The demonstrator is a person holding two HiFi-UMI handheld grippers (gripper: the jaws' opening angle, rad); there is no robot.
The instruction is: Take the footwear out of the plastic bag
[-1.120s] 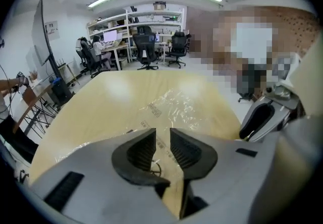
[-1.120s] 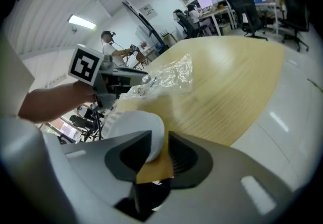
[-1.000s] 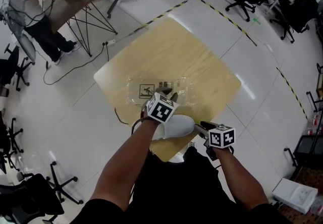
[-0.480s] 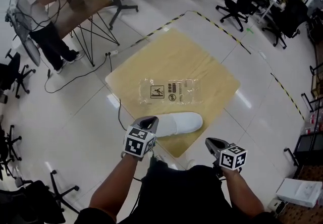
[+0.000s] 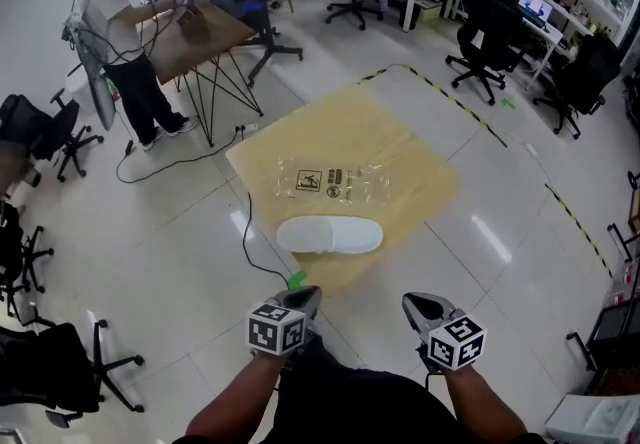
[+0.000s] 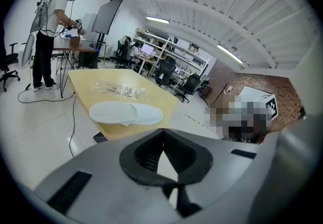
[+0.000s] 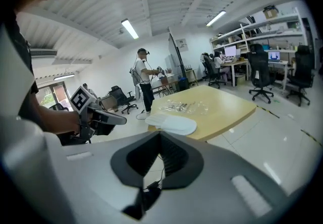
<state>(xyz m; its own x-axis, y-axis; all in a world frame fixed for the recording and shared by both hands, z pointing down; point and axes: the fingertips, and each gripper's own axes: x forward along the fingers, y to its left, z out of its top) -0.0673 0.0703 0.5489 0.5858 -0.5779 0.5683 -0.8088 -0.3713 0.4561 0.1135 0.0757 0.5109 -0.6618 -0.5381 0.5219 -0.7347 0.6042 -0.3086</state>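
A pair of white slippers (image 5: 330, 235) lies stacked near the front edge of the low yellow table (image 5: 400, 147). Just behind it the clear plastic bag (image 5: 335, 182) lies flat with its printed labels up. Both grippers hang off the table, close to my body. My left gripper (image 5: 303, 299) is shut and holds nothing, and so is my right gripper (image 5: 420, 306). The left gripper view looks over its closed jaws at the slippers (image 6: 126, 113) and the bag (image 6: 118, 89). The right gripper view shows the slippers (image 7: 171, 123), the bag (image 7: 189, 107) and the left gripper (image 7: 108, 117).
A person (image 5: 125, 62) works at a folding table (image 5: 205, 32) at the back left. Office chairs (image 5: 485, 32) stand round the room. A black cable (image 5: 250, 232) runs over the floor by the table's left corner. Yellow-black tape (image 5: 470, 112) marks the floor to the right.
Both grippers drew back from the table toward my body, and their jaws closed. The slippers, earlier under the left gripper, now lie free on the table. The head view tilted up.
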